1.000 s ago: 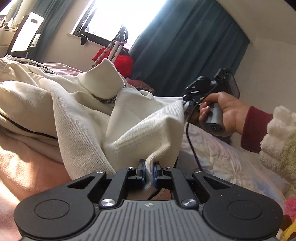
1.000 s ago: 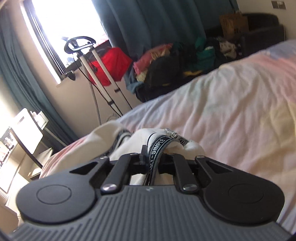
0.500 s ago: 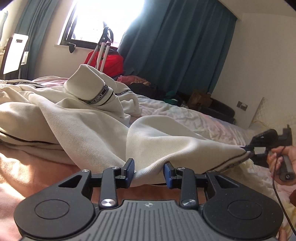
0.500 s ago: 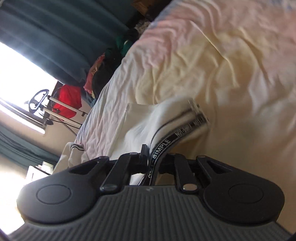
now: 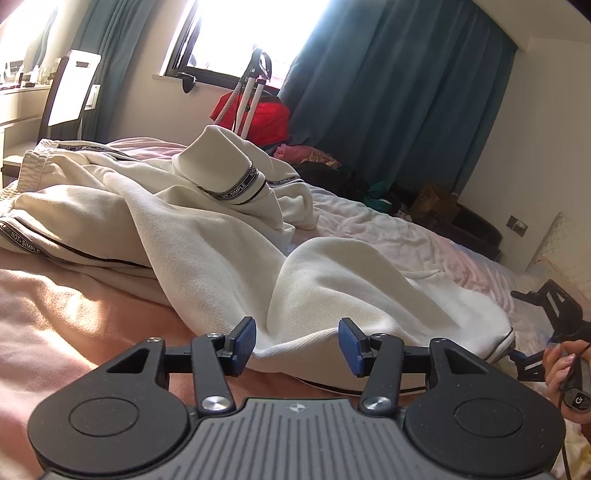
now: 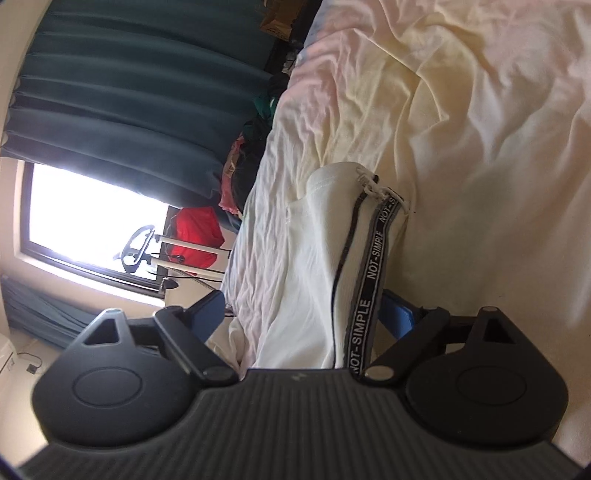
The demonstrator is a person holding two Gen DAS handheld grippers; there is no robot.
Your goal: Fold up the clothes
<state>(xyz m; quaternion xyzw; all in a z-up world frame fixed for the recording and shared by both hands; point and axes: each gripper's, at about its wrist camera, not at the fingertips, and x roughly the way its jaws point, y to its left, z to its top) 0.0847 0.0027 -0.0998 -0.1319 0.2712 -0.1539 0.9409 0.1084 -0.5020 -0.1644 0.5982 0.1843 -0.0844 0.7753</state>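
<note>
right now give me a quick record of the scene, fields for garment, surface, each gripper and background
garment: cream trousers with a NOT-SIMPLE stripe, lying crumpled on the bed
surface: bed sheet, pale and wrinkled
left gripper: jaws opening, cloth edge between them, pads clear of it
right gripper: jaws opening, striped trouser leg between them, not pressed
background: teal curtains, bright window, red bag

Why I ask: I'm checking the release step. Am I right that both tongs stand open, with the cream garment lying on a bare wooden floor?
Not quite. Both the left tongs and the right tongs are opening with no pad pressing on the cream garment, but the garment lies on a bed with a rumpled pale sheet, not a wooden floor. Both wrist views show it.
</note>
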